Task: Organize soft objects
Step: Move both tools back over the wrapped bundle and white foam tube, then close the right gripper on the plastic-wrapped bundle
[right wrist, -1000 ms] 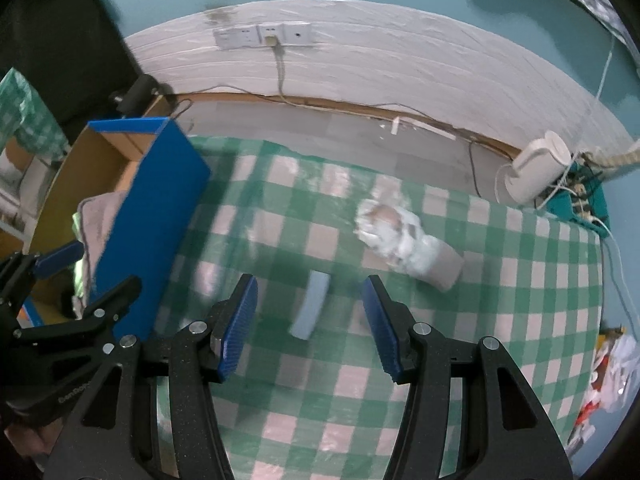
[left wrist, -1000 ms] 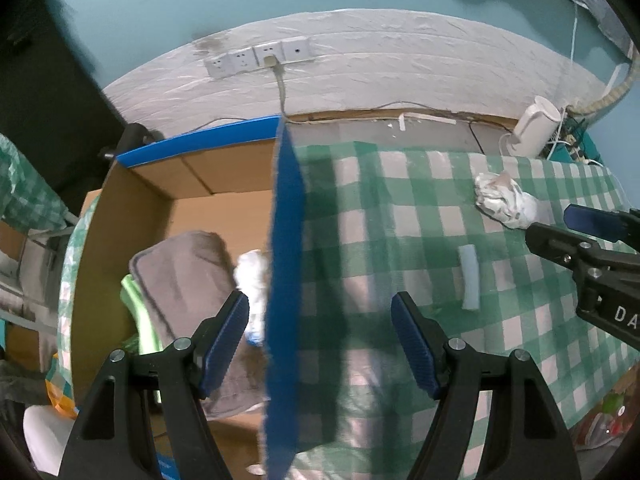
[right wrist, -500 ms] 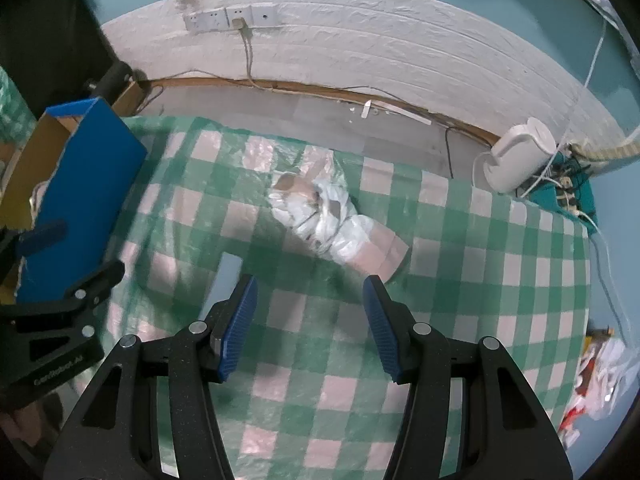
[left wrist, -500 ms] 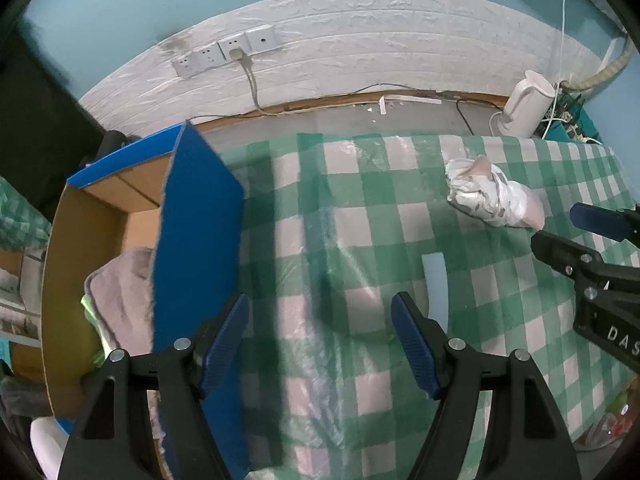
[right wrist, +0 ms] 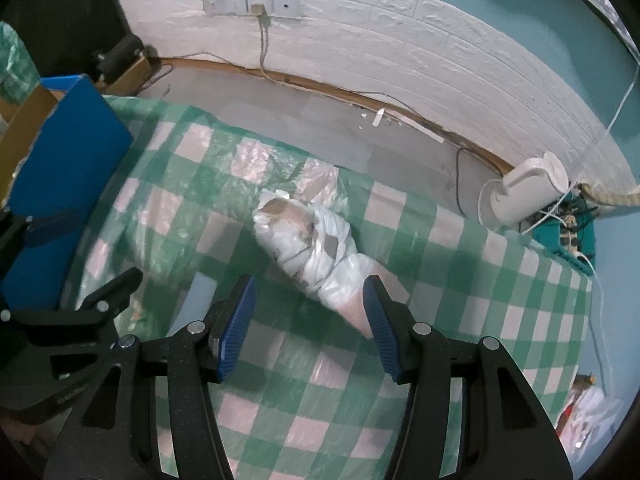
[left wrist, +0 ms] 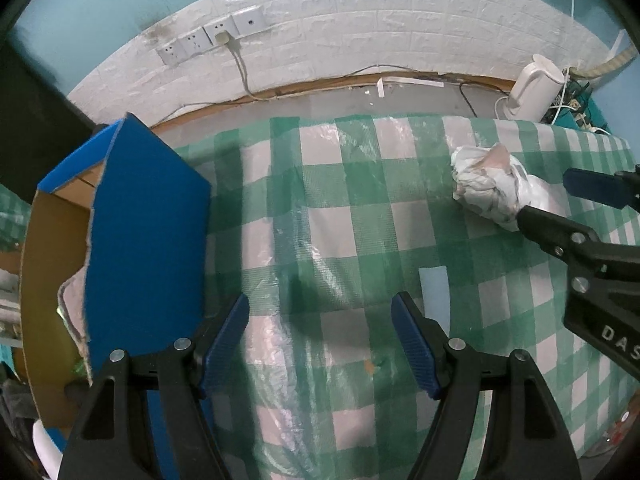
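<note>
A white plastic-wrapped bundle [right wrist: 316, 248] lies on the green checked tablecloth [right wrist: 460, 300]. Its near end reaches in between the fingertips of my right gripper [right wrist: 308, 300], which is open and does not press on it. In the left wrist view the same bundle [left wrist: 492, 188] sits at the right with the right gripper [left wrist: 548, 196] over it. A pale blue strip [left wrist: 434, 292] lies flat just right of my left gripper [left wrist: 320, 320], which hangs open and empty over bare cloth. A grey towel [left wrist: 70, 300] shows inside the cardboard box [left wrist: 36, 260].
The box with blue flaps [left wrist: 148, 232] stands off the table's left edge. A white kettle [right wrist: 528, 188] and tangled cables sit on the floor past the far right corner. Wall sockets [right wrist: 252, 2] with a cord are on the white brick wall.
Both grippers have moved right across the table and come lower. The box has slid to the left of both views, and the bundle now lies at the right gripper's fingertips.
</note>
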Tool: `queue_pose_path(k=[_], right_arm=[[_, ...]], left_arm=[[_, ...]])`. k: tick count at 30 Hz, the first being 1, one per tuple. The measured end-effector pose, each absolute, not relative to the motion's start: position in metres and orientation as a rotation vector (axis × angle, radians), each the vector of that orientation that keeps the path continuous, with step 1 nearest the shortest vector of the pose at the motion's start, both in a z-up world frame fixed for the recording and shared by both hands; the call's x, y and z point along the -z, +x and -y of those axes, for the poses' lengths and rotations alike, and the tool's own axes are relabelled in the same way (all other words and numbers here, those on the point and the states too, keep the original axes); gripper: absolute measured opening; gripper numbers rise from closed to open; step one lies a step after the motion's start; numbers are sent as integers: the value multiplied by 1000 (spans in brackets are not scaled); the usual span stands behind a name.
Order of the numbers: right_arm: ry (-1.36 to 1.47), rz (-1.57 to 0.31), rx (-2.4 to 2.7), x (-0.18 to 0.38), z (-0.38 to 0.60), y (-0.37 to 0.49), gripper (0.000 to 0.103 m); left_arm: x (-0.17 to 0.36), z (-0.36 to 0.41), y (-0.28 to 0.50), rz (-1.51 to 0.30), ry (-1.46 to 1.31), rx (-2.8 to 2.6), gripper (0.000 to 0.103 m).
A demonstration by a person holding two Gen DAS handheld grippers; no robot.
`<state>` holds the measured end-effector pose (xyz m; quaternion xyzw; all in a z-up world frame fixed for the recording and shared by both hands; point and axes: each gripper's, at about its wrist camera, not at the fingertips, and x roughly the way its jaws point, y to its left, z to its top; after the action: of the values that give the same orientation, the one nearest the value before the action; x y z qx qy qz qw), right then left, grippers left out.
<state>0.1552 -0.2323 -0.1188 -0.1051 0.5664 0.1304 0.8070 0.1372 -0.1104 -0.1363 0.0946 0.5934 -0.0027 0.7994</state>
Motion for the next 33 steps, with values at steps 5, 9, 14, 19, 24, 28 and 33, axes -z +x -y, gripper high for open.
queue_pose_path(k=[5,9,14,19,24,28,33], right_arm=[[-213,-1225,-282,128,231,168,55],[-223,-1238,-294,138,226,174,55],[-241,-1249,-286,149,221,183,55],[-245,-1246,-275,154,220,185,55],[-283,-1258,-276,156,214,184,55],[-296,-1272,-269,157,216,181,46],[-254,-1288,-220,153,228,178,41]], left_arm=[[138,114,143,-1274,203,17,75],[140,114,144,-1283,197,21,75],[145,117,145,-1293,207,29,75],[152,115,146,-1307,205,29,75],[153,119,146,-1307,213,38,75],[154,121,143,-1310,216,49,75],[157,125,138,-1319,219,75,75]])
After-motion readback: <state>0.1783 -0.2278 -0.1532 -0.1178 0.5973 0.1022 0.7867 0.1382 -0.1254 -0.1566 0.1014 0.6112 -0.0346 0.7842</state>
